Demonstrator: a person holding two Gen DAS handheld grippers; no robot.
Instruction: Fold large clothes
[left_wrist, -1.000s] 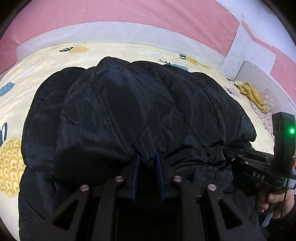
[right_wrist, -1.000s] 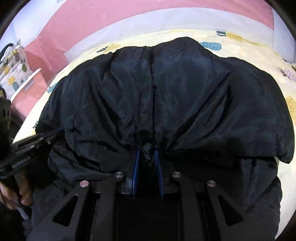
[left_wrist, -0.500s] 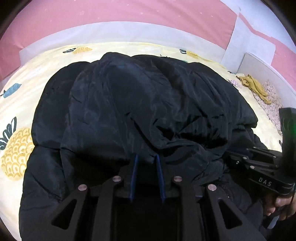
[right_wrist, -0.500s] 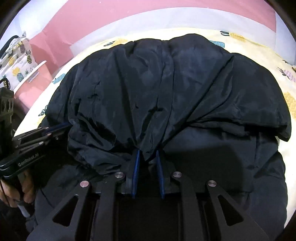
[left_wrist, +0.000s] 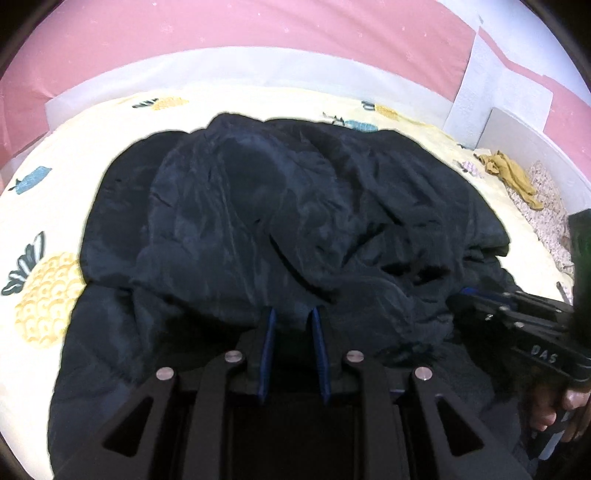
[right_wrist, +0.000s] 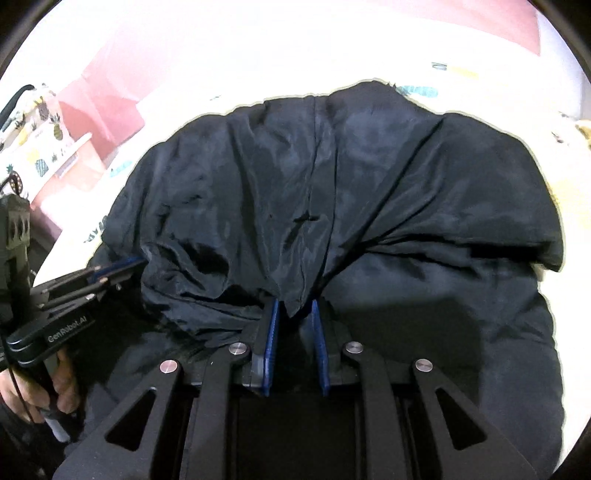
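Left gripper (left_wrist: 291, 314) and right gripper (right_wrist: 293, 306) angle downward (jaws nearly closed).

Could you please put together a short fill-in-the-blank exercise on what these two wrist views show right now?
1. Both grippers pinch the edge of a large ____ jacket.
2. The bedsheet under it is printed with ____.
3. The wall behind the bed is ____.
4. In the left wrist view, the right gripper appears at the ____ edge of the picture.

Missing words: black; pineapples; pink; right
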